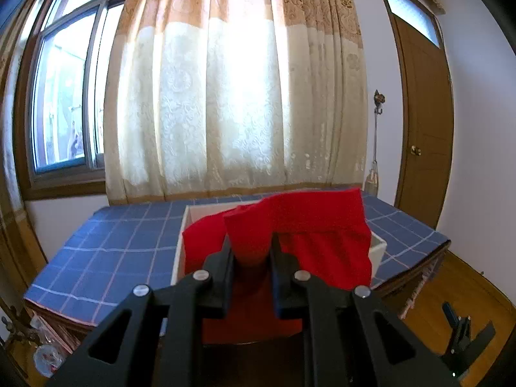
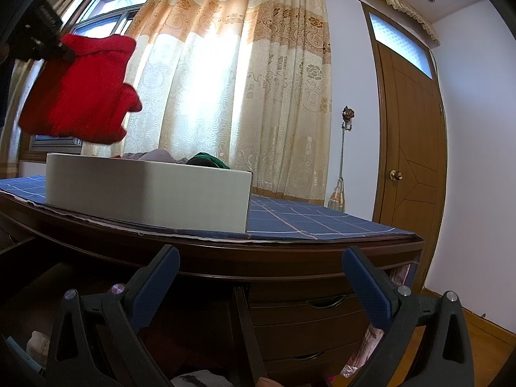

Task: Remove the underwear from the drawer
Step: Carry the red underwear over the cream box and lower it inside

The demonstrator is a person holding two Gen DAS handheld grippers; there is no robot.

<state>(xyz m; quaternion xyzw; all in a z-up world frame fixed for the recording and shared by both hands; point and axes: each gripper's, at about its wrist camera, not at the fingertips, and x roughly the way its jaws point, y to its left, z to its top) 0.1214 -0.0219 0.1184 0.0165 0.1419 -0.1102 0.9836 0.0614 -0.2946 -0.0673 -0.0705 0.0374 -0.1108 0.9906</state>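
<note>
A dark wooden desk (image 2: pixel 290 258) with a blue checked cloth (image 1: pixel 106 248) carries a white box (image 2: pixel 145 196). Above the box, the left gripper (image 1: pixel 251 248) is clenched on the red underwear (image 1: pixel 306 222). The right gripper (image 2: pixel 261 277) has its jaws wide apart, grasping nothing, before the open drawer (image 2: pixel 48 277).

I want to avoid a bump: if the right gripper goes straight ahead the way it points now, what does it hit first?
Most likely the dark wooden desk edge, straight ahead of the open right gripper. The white box sits higher, on the blue checked cloth, above that line. Depth is hard to judge here.
</note>
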